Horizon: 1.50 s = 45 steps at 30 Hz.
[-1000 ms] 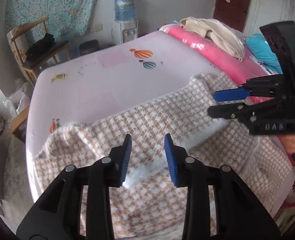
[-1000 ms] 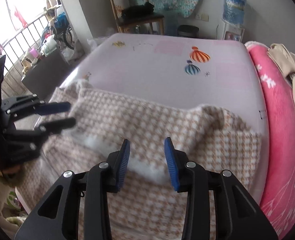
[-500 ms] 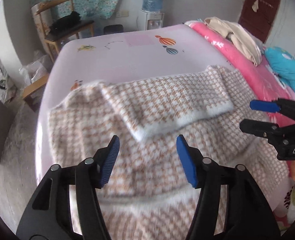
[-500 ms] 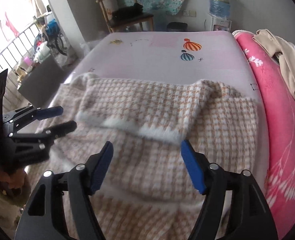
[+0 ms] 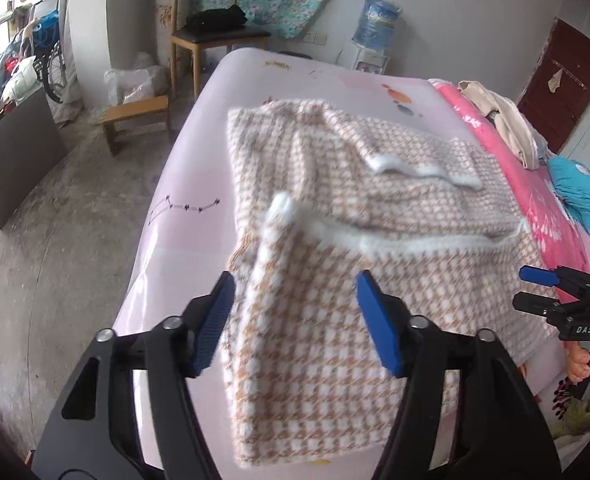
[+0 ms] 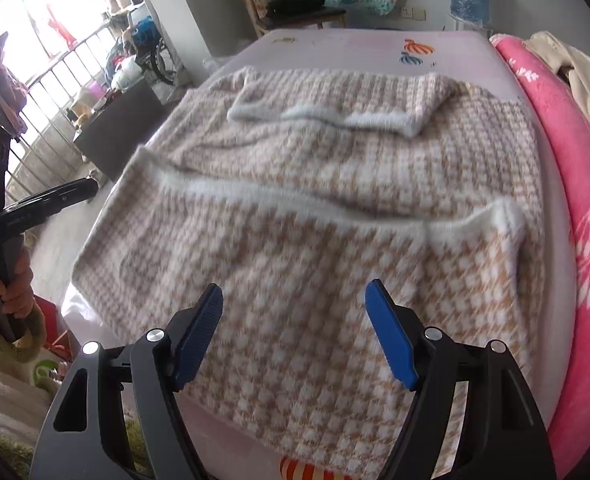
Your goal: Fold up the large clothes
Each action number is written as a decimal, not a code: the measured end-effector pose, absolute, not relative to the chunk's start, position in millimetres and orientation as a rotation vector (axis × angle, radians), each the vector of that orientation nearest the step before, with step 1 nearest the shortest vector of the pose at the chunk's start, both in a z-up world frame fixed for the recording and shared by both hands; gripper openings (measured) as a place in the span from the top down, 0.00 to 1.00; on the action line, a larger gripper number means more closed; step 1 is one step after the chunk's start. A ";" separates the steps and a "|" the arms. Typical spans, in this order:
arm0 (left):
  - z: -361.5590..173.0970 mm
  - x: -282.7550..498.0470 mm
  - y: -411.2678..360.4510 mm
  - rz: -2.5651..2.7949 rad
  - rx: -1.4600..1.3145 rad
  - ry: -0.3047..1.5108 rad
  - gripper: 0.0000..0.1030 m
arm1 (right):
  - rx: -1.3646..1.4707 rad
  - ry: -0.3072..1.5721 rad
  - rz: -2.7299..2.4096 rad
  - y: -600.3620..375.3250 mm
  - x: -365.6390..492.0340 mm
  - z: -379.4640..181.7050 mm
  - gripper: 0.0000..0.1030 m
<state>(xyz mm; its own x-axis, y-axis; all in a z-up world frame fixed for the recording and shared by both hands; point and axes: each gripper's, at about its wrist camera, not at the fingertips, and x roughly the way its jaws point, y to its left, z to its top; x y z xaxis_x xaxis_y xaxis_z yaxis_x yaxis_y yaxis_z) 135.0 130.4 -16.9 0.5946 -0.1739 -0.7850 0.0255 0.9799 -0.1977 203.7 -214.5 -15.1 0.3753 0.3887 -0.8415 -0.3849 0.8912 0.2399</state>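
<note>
Both claws, left (image 5: 295, 320) and right (image 6: 295, 328), gaped apart, empty. Beige-and-white houndstooth knit garment (image 6: 335, 184) lay part-folded on pink bed (image 5: 183, 184). Best grip: both white-trimmed corners together, evenly.

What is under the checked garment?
The checked garment lies on a pink sheet with balloon prints; sheet shows around its edges. Anything beneath the fabric itself is covered.
</note>
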 end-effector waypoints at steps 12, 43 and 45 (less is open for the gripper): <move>-50.4 158.9 136.4 -0.197 -0.160 0.973 0.71 | -0.017 1.117 0.444 -213.3 210.4 -31.0 0.30; -64.1 169.9 106.0 -0.050 0.014 1.064 0.66 | 0.028 1.094 0.441 -225.1 206.9 -28.9 0.30; -63.2 169.7 104.1 -0.034 0.028 1.065 0.66 | 0.040 1.092 0.440 -227.9 205.8 -28.9 0.30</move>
